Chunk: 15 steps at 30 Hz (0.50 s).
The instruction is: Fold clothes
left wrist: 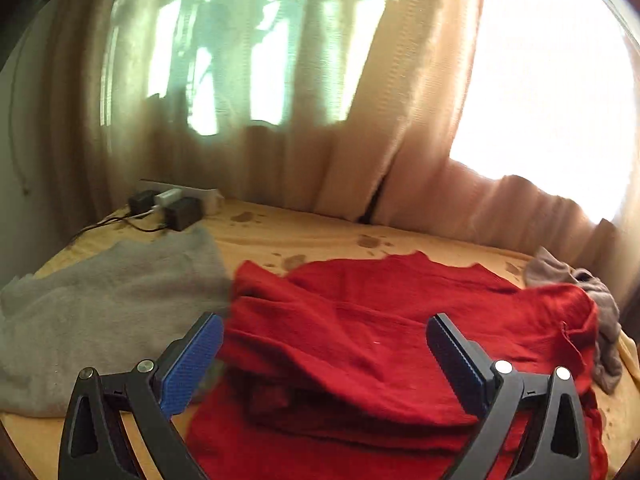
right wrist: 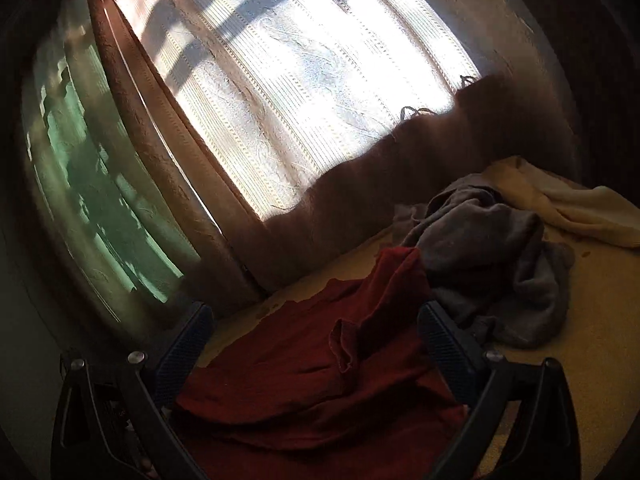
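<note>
A red garment point(left wrist: 380, 340) lies partly folded on the yellow-covered table point(left wrist: 304, 232). My left gripper point(left wrist: 324, 356) is open just above its near left part, holding nothing. In the right wrist view the same red garment point(right wrist: 312, 380) lies under my right gripper point(right wrist: 316, 344), which is open and empty over its right side. A folded grey cloth point(left wrist: 104, 300) lies flat to the left of the red one. A crumpled grey garment point(right wrist: 492, 256) lies at the right, touching the red garment's far corner.
Black chargers with cables and a white power strip point(left wrist: 172, 204) sit at the table's back left corner. Beige curtains point(left wrist: 360, 120) hang close behind the table. A cream cloth point(right wrist: 572, 204) lies at the far right behind the crumpled grey garment.
</note>
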{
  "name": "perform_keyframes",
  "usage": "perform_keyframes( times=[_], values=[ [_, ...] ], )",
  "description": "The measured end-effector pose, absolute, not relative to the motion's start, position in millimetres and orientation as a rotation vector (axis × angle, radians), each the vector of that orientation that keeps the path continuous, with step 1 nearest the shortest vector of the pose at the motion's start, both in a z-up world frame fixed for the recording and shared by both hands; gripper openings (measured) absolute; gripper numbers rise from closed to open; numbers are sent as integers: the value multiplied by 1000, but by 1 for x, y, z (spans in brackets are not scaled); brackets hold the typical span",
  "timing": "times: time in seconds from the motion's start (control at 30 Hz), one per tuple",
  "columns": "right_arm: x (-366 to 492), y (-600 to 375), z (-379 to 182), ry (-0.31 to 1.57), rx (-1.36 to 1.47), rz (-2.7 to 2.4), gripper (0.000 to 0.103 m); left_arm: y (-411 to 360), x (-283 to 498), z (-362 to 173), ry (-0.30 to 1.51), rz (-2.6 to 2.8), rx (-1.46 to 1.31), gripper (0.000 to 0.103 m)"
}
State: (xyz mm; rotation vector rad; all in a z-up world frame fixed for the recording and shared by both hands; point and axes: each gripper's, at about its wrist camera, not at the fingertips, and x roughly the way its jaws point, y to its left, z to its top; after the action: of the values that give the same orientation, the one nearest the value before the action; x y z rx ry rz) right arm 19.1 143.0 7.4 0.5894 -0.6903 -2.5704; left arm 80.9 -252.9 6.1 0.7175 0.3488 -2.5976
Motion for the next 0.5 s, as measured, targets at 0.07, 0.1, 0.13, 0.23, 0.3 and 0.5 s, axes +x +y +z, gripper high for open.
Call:
perform_keyframes(
  times=[0.07,0.1,0.13,0.23,0.3,0.5],
  values=[
    [40,135,20,-523,431,-2751,103,-284,96,4,425,-2545,665,103],
    [54,130,29,-425,317,-2834,103,-299,104,3,462,-2519,638,103],
    [65,124,35,-350,221,-2854,103,-313,112,3,488,-2494,614,103],
    [57,109,36,-318,320,-2703,103,-339,127,2,482,-2443,574,103],
    [32,97,21,-363,564,-2542,103,-349,135,0,472,-2459,557,103],
    [29,74,1,-130,638,-2760,103,-341,127,-7,232,-2493,636,103]
  ],
)
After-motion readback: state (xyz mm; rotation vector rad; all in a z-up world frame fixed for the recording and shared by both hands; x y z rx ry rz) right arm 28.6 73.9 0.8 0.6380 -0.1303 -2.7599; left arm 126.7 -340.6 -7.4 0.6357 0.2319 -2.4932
